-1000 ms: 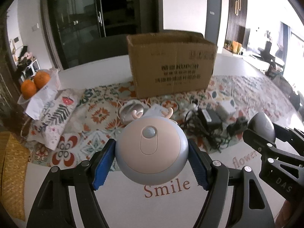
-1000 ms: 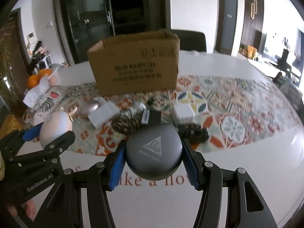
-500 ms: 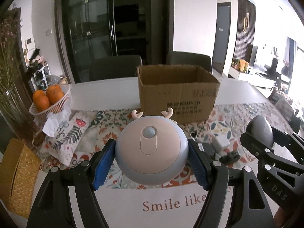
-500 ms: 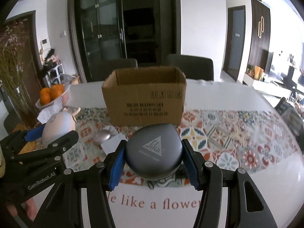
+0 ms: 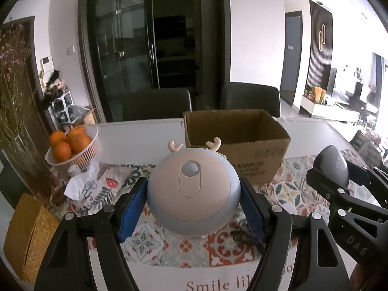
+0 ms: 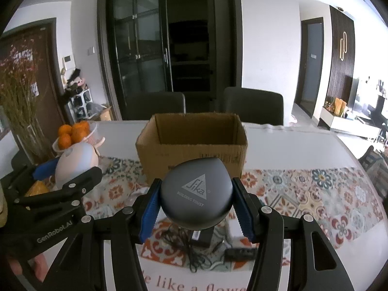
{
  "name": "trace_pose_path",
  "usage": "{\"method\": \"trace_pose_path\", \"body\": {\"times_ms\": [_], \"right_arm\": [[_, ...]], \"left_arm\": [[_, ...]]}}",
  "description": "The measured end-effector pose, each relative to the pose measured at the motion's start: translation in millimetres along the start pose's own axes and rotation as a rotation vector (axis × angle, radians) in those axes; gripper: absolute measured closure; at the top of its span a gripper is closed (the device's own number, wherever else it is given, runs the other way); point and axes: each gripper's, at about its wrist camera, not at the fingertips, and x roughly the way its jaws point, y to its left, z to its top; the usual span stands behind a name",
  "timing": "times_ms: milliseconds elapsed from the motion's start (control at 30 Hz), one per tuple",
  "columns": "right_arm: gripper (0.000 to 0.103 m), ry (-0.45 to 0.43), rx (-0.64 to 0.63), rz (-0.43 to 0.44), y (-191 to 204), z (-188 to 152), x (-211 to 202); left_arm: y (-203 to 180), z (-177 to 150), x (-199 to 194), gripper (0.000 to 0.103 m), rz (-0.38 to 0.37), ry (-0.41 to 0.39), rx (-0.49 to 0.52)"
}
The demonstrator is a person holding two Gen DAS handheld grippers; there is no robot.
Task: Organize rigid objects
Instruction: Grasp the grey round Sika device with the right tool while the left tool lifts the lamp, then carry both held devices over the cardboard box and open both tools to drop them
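Note:
My left gripper (image 5: 192,208) is shut on a round pink and grey deer lamp (image 5: 192,194) with small antlers, held above the table. My right gripper (image 6: 197,206) is shut on a dark grey rounded case (image 6: 197,194) with a triangle logo. Ahead of both stands an open cardboard box (image 5: 235,143) (image 6: 194,143) on the patterned table runner (image 6: 315,194); its inside looks empty as far as I can see. Each gripper shows in the other's view: the right gripper (image 5: 334,169) at the right, the left gripper (image 6: 70,165) at the left.
A white basket of oranges (image 5: 72,145) and a glass vase with dried stems (image 5: 21,145) stand at the left, with a yellow woven box (image 5: 24,232) nearer. Black cables and a power adapter (image 6: 198,240) lie under the right gripper. Two dark chairs (image 6: 252,104) stand behind the table.
Both grippers have risen with their loads still held, so the box top and its inside have come into view and the items on the runner have dropped low in the frames.

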Motion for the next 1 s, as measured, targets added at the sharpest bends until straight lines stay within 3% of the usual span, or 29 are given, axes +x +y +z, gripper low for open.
{"method": "trace_pose_path", "body": {"times_ms": [267,867,1000], "right_arm": [[0.046,-0.013,0.007,0.004,-11.2,32.5,16.3],[0.046,0.091,0.003,0.009,-39.7,96.4,85.2],[0.046,0.134,-0.012,0.015,-41.8,105.1,103.9]], "left_arm": [[-4.1,32.1,15.4,0.029,-0.008,-0.015,-0.007],[-18.2,84.9,84.3,0.029,-0.075,0.109,0.006],[-22.5,91.9,100.9,0.029,-0.039,0.125,0.045]]}}
